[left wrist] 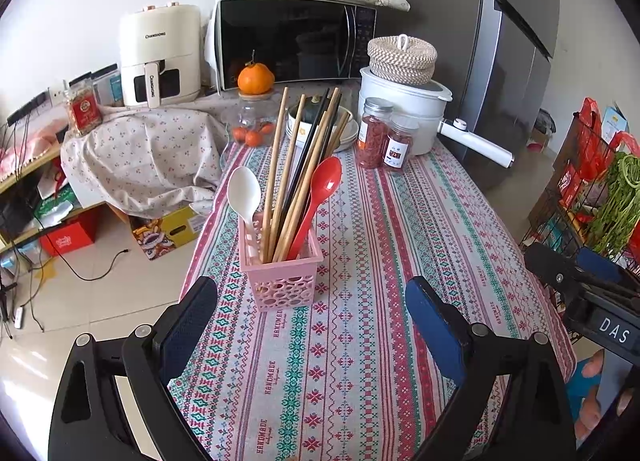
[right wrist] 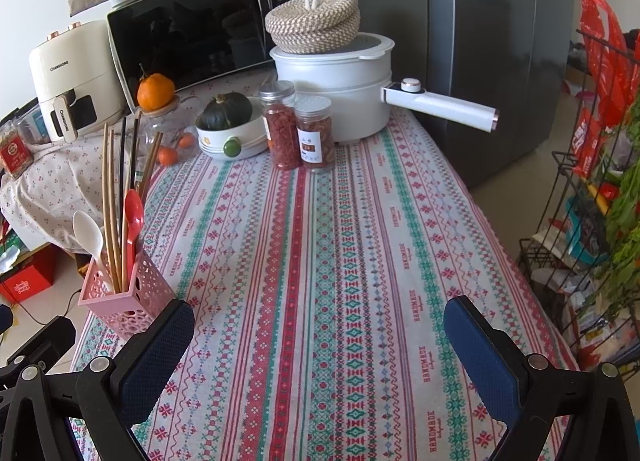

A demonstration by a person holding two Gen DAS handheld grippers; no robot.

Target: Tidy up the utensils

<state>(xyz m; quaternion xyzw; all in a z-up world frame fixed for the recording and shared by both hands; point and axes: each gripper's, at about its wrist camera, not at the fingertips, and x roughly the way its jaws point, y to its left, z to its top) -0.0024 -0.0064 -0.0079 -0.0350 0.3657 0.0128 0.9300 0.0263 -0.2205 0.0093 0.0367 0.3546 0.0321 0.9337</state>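
Left wrist view looks straight at a pink holder (left wrist: 280,281) standing upright near the left edge of the table (left wrist: 400,261), with everything already in it: a white spoon (left wrist: 244,193), a red spoon (left wrist: 320,197), and a bunch of chopsticks (left wrist: 292,165), mostly pale wood with a black pair among them, all leaning back and fanning out. The left gripper (left wrist: 312,313) hovers just short of the holder with its jaws spread wide and nothing between them. From the right wrist view the right gripper (right wrist: 320,333) is likewise spread and empty over bare cloth, the holder well off to its left. No loose utensils show on the cloth, so to my eye the sorting looks about finished. As for handling, the holder seems light, perforated plastic and top-heavy with those long sticks, so I'd take it low across its walls, not by the rim. The chopsticks are stiff, thin and smooth, likely to slip or pivot; pinch one near the middle. The spoons look like light plastic, easiest held by the handle below the bowl.
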